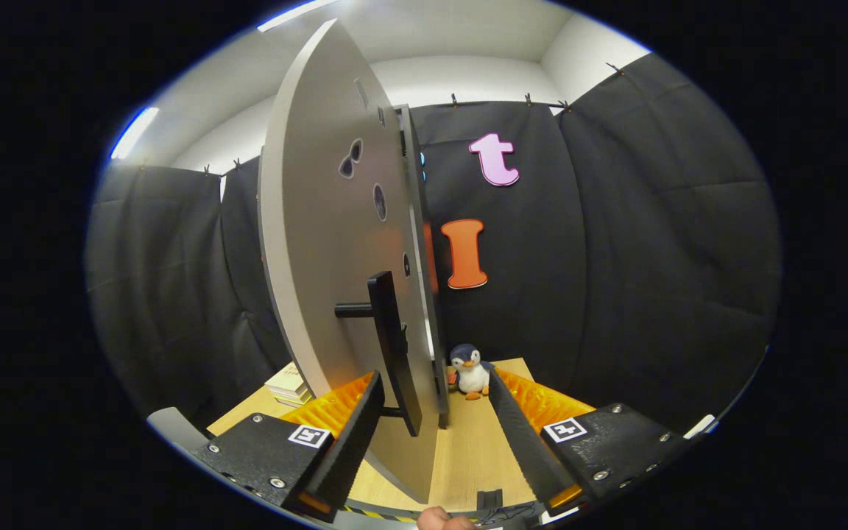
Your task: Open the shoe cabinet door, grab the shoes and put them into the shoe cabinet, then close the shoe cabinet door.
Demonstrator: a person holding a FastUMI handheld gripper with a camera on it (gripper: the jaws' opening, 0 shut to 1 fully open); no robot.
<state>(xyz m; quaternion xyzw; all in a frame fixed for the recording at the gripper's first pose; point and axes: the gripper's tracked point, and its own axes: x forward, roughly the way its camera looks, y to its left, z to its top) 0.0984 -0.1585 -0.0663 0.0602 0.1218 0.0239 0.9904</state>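
Note:
The pale grey shoe cabinet door (321, 243) stands swung out and edge-on close in front of me, rising from the wooden tabletop (468, 456). Its black bar handle (393, 346) sticks out on the side facing me and reaches down between my fingers, nearer the left finger (350, 434). My gripper (439, 412) is open, its fingers wide apart to either side of the handle and door edge, neither one pressing on it. The cabinet's body behind the door is hidden.
A small plush penguin (471, 370) sits on the table just beyond the fingers, against the black cloth wall. A stack of books (288, 386) lies left of the door's foot. A fingertip of a hand (439, 520) shows below the gripper.

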